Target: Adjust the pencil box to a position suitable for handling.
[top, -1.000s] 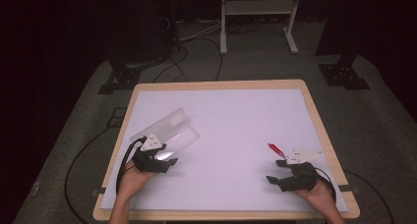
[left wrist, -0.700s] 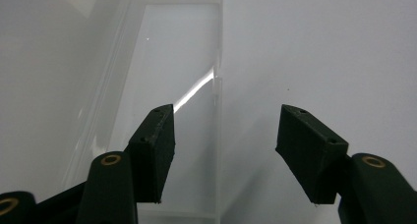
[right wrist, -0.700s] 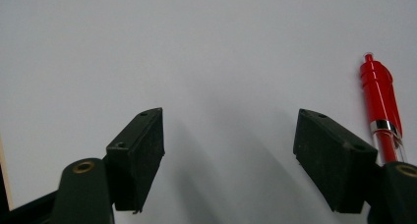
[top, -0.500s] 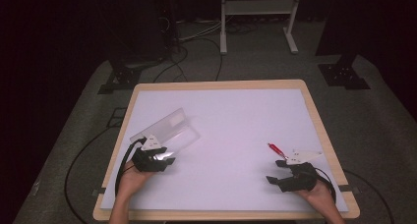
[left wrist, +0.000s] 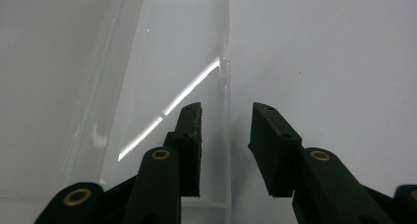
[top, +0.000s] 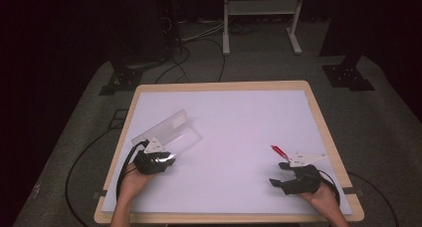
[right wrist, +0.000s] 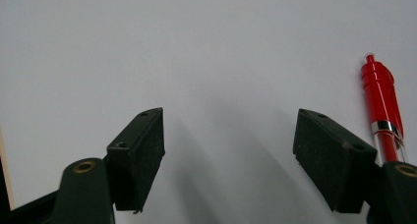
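A white table [top: 239, 132] with a wooden rim holds a clear plastic box [top: 171, 135] near its left edge and a red pen [top: 278, 151] near its right edge. The left gripper [left wrist: 226, 135] has its jaws parted on either side of one thin wall of the box, not pressing it. The right gripper [right wrist: 228, 150] rests with jaws wide apart over bare table, the pen lying just beside its right jaw.

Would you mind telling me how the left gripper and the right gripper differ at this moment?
The left gripper has its jaws narrowly apart, straddling one wall of the clear box; the right gripper has its jaws wide apart over bare table. A red pen lies beside the right gripper's jaw, outside the gap. Both are open and hold nothing.
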Demonstrator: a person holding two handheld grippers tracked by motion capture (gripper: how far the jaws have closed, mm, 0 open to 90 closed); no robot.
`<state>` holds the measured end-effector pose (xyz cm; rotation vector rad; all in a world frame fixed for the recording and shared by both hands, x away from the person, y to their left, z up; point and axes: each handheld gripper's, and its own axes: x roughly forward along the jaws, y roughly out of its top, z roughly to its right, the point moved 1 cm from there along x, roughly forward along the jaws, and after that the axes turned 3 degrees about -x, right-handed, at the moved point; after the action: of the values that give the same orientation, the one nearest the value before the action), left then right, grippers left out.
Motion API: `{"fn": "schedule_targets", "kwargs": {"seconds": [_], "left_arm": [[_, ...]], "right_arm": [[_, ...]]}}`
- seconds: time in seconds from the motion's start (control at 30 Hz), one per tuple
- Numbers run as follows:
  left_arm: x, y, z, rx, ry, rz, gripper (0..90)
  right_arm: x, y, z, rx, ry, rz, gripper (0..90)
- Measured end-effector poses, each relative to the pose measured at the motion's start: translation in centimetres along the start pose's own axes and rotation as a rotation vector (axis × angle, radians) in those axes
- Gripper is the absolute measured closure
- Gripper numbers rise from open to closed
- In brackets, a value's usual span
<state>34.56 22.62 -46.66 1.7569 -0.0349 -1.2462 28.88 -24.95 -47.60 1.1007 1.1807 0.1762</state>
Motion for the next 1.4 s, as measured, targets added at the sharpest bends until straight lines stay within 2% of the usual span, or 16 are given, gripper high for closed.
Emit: {"fn": "schedule_targets", "kwargs": {"seconds": [0.3, 0.9, 1.17, 1.27, 1.4], "left_arm": [[0.12, -0.05, 0.01, 0.01, -0.004, -0.017, 75.9], [0.31, -0.03, 0.13, 0.05, 0.007, -0.031, 87.9], [0.31, 0.04, 0.3, 0.076, 0.017, -0.034, 88.2], [0.13, 0.14, 0.51, 0.081, 0.037, -0.013, 89.1], [-0.25, 0.46, 0.63, 0.089, 0.039, 0.0, 89.2]], "right_arm": [[-0.01, 0.0, 0.05, 0.0, 0.0, 0.001, 26.8], [0.12, 0.03, -0.05, -0.002, 0.004, -0.001, 26.8], [0.1, 0.0, -0.05, -0.003, 0.006, -0.001, 26.8], [0.03, -0.05, 0.04, -0.002, 0.005, 0.001, 26.7], [-0.03, -0.1, 0.08, 0.001, 0.004, -0.001, 26.8]]}}
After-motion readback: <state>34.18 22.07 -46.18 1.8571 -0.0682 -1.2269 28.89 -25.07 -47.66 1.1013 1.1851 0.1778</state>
